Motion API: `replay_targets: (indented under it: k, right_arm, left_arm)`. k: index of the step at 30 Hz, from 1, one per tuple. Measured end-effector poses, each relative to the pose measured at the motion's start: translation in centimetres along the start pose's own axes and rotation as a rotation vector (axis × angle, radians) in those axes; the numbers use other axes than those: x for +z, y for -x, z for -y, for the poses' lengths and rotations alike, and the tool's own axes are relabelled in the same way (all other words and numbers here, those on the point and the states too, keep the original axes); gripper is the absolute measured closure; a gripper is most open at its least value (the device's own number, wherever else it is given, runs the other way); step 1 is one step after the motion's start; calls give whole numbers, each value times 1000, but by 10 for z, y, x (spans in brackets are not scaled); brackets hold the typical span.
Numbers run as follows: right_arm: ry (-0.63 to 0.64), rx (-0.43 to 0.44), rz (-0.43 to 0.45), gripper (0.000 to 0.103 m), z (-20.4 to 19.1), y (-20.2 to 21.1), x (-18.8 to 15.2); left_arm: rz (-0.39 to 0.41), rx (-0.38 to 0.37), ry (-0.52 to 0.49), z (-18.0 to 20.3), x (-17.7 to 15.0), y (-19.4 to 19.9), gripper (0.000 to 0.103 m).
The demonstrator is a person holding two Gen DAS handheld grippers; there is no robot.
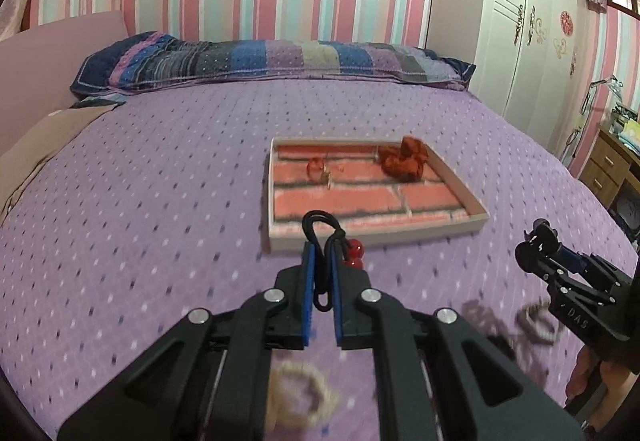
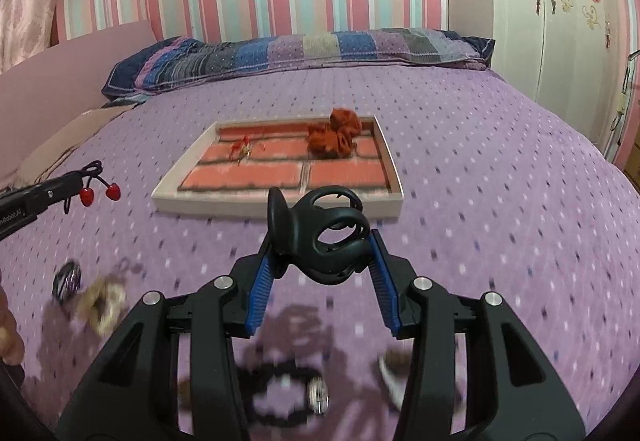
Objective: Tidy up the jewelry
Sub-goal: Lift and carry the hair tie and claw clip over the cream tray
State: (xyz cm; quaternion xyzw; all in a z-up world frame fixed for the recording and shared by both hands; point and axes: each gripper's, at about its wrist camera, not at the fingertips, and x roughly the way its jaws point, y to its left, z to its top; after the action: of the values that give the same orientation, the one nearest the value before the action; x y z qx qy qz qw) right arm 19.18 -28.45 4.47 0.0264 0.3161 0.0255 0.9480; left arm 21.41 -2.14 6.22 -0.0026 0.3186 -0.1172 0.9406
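Observation:
My left gripper (image 1: 322, 253) is shut on a black elastic hair tie (image 1: 320, 225) with two red cherry beads (image 1: 354, 255), held above the purple bedspread just short of the tray (image 1: 476, 201). From the right wrist view that gripper (image 2: 74, 177) comes in at the left, beads (image 2: 100, 195) dangling. My right gripper (image 2: 326, 241) is shut on a black claw hair clip (image 2: 324, 237), also lifted in front of the tray (image 2: 276, 211). The tray has a brick-pattern floor and holds an orange-red scrunchie (image 2: 334, 139) and small red earrings (image 2: 242, 149).
Blurred jewelry lies on the bedspread under the grippers: a pale bead bracelet (image 1: 300, 393), dark and beaded bracelets (image 1: 536, 321), a black bracelet (image 2: 280, 397), a silver ring (image 2: 66, 279). A striped pillow (image 1: 260, 59) lies at the bed's head, a white wardrobe (image 1: 532, 21) to the right.

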Motion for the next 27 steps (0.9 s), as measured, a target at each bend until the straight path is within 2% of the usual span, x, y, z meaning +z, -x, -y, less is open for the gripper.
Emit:
replay_targets:
  k: [6,12,18,22,27]
  right_arm:
    - [-7,-11,-15,58,6,-54,46]
    - [-2,-40,-82,58,13,-122,76]
    - [-8,-63,-142,58,21,-174,90]
    - [-12,-66,-187,58,27,-203,94]
    - [7,-80,-243,58,32,-232,97]
  left_arm:
    - [-31,4,6,5,37,-53,95]
    - [-89,5,30,2,58,-112,95]
    - [-159,19,58,-8,67,-173,95]
    - [-194,45,32,-9,65,-200,95]
    - [-245,36,53,-15,69,-229,95]
